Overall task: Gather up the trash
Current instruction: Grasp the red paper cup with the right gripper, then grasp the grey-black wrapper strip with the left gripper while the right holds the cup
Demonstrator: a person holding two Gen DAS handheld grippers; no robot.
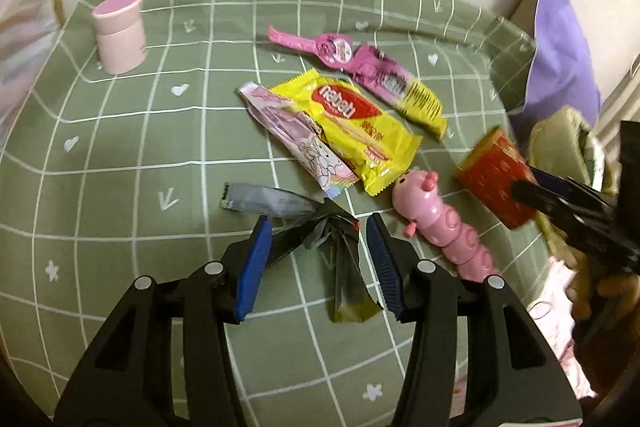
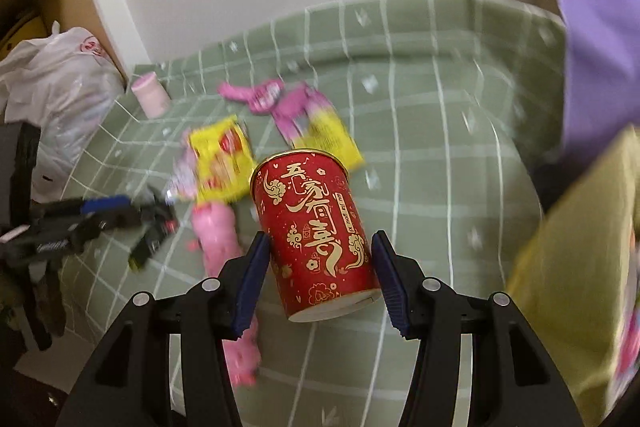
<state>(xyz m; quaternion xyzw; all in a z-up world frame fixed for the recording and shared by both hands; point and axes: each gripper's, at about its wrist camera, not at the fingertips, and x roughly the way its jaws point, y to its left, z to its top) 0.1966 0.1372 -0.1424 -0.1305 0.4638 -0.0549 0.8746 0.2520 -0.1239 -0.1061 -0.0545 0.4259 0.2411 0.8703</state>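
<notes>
A green checked cloth (image 1: 120, 155) carries trash. My left gripper (image 1: 318, 227) is open, its fingers on either side of a crumpled dark foil wrapper (image 1: 336, 251). A grey wrapper (image 1: 268, 201), a pink-white wrapper (image 1: 304, 143), a yellow wrapper (image 1: 360, 131) and a pink-yellow wrapper (image 1: 400, 87) lie beyond it. My right gripper (image 2: 320, 247) is open around a red paper cup (image 2: 316, 231) with gold script, which stands tilted between the fingers. The cup also shows in the left wrist view (image 1: 496, 175).
A pink caterpillar toy (image 1: 444, 223) lies right of the dark wrapper. A pink jar (image 1: 120, 35) stands at the far left. A pink toy watch (image 1: 316, 45) lies at the back. A white plastic bag (image 2: 60, 87) sits left of the table; purple fabric (image 2: 592, 27) hangs at right.
</notes>
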